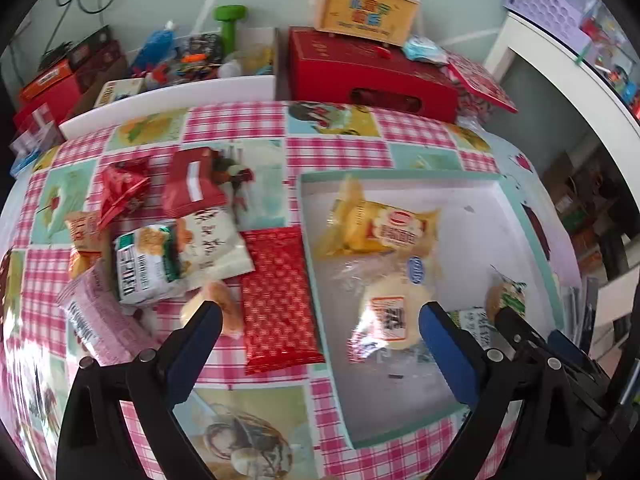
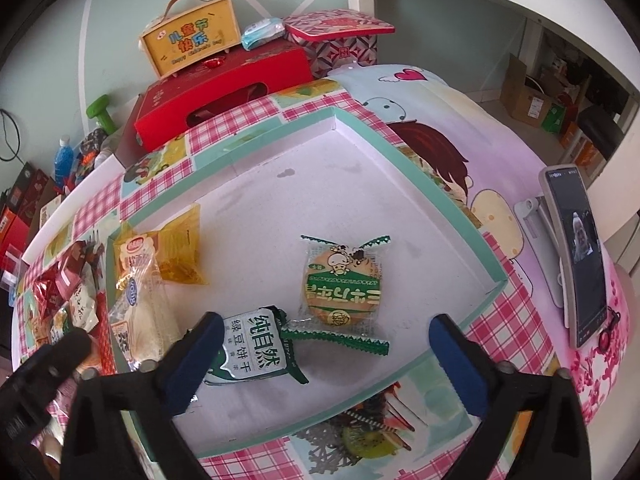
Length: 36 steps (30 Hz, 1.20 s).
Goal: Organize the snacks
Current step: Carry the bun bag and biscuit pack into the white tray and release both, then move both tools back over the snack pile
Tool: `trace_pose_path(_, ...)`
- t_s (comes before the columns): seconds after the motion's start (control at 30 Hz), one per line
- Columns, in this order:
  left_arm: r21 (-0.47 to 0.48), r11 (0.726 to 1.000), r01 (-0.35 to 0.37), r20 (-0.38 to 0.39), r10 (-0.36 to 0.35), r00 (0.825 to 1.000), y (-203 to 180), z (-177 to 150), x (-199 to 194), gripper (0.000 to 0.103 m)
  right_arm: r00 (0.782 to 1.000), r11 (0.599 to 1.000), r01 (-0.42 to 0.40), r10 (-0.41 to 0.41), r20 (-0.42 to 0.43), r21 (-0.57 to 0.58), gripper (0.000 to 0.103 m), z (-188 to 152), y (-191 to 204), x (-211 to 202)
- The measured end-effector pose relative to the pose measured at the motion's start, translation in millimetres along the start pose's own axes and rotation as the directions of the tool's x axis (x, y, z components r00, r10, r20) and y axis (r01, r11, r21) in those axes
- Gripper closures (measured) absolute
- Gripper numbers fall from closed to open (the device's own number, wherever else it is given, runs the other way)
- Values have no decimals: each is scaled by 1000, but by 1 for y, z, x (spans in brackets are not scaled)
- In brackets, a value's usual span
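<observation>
Left wrist view: the left claw (image 1: 320, 320) was spread wide and empty over the counter (image 1: 336, 148). Below it a red packet (image 1: 280, 296) lay just beside the tray (image 1: 400, 178), which held a yellow snack (image 1: 380, 226) and a clear-wrapped bun (image 1: 394, 310). More snacks (image 1: 176, 256) lay heaped to the left.

Right wrist view: the right claw (image 2: 326, 334) was spread wide, gripping nothing, above the tray (image 2: 440, 192). A round biscuit (image 2: 342, 288) and a green-and-white pack (image 2: 256, 350) lay inside, touching.
</observation>
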<state>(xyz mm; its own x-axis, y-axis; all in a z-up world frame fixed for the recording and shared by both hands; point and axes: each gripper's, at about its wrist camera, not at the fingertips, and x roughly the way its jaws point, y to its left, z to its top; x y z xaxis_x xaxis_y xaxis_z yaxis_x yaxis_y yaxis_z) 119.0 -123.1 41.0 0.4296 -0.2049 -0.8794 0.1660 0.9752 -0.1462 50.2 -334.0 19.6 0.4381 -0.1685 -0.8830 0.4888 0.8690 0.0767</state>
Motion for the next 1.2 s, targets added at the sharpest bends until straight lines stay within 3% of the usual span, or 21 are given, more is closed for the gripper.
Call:
trace_pose_path(0.2, -55, 998, -28, 6, 28, 1000, 20, -1, -1, 4, 1000, 1000, -10, 10, 1, -18, 0, 0, 6, 0)
trace_pose_path(0.5, -23, 996, -84, -41, 83, 996, 44, -16, -6, 4, 999, 997, -32, 32, -11, -64, 0, -3, 23, -2)
trace_pose_path(0.87, -166, 981, -102, -48, 95, 994, 111, -14, -18, 4, 993, 970, -110, 116, 11, -218, 0, -17, 82, -13)
trace_pose_path(1.2, -313, 942, -125, -71, 108, 992, 173, -21, -21, 4, 980, 918, -182, 198, 10, -351, 0, -40, 144, -18)
